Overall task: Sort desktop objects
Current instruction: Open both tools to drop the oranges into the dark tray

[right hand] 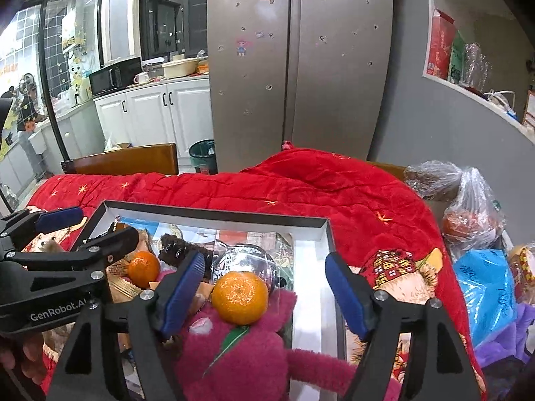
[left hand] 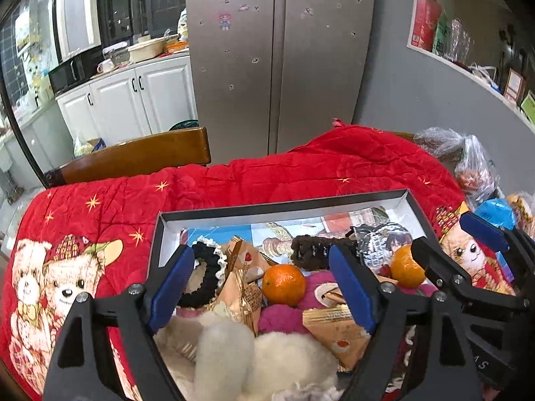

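Note:
A black-rimmed box [left hand: 284, 204] on a red quilt holds mixed objects: two oranges [left hand: 283, 284] [left hand: 406, 266], a black scrunchie [left hand: 202, 277], a dark hair claw [left hand: 317, 250], gold snack packets [left hand: 337, 330], a white plush [left hand: 254, 357] and a pink plush [right hand: 240, 357]. My left gripper [left hand: 264, 287] is open above the near orange and packets. My right gripper [right hand: 265, 289] is open over the box's right side, with an orange [right hand: 240, 297] on the pink plush between its fingers. The right gripper also shows in the left wrist view [left hand: 461, 247].
The red bear-print quilt [left hand: 301, 173] covers the table. Plastic bags [right hand: 474, 220] and a blue packet [right hand: 488, 294] crowd the right edge. A wooden chair back [left hand: 133, 157] stands behind the table, with a fridge [left hand: 281, 60] and white cabinets beyond.

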